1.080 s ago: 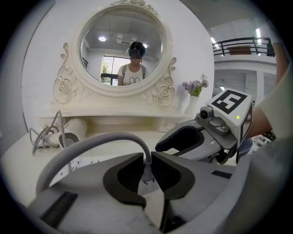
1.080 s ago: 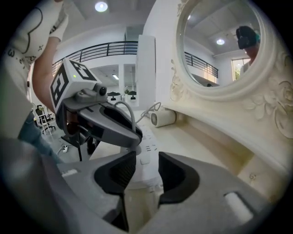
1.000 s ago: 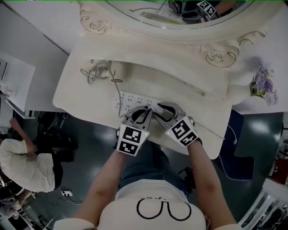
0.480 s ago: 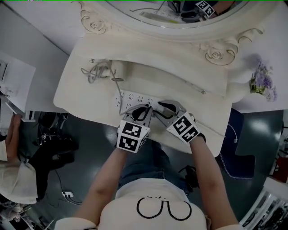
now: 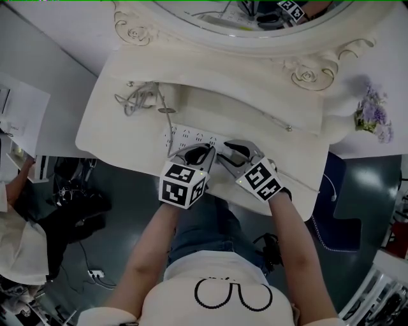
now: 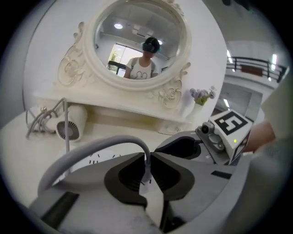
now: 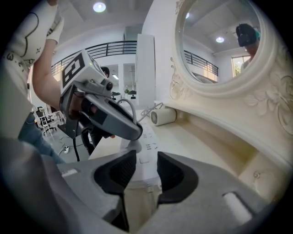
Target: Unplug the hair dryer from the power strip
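Observation:
The white power strip (image 5: 189, 137) lies near the front of the cream vanity table (image 5: 108, 127). The white hair dryer (image 5: 143, 100) rests at the back left, and its grey cord (image 6: 82, 151) arcs over to the strip. My left gripper (image 6: 147, 165) is shut on the hair dryer's plug where the cord ends, just above the strip (image 6: 96, 161). My right gripper (image 7: 143, 171) is shut on the near end of the power strip (image 7: 147, 141), with a pad against each side. In the head view the left gripper (image 5: 203, 153) and the right gripper (image 5: 228, 153) sit side by side, tips almost touching.
An oval mirror (image 5: 255, 19) in a carved frame stands behind a raised shelf (image 5: 255, 95). Purple flowers (image 5: 371, 118) are at the right end. The table's front edge runs just under both grippers. A seated person (image 5: 19, 235) is on the floor side at left.
My left gripper has rolled a little, and its marker cube has shifted left and down. The right gripper has stayed put. The person at left has moved toward the frame's edge.

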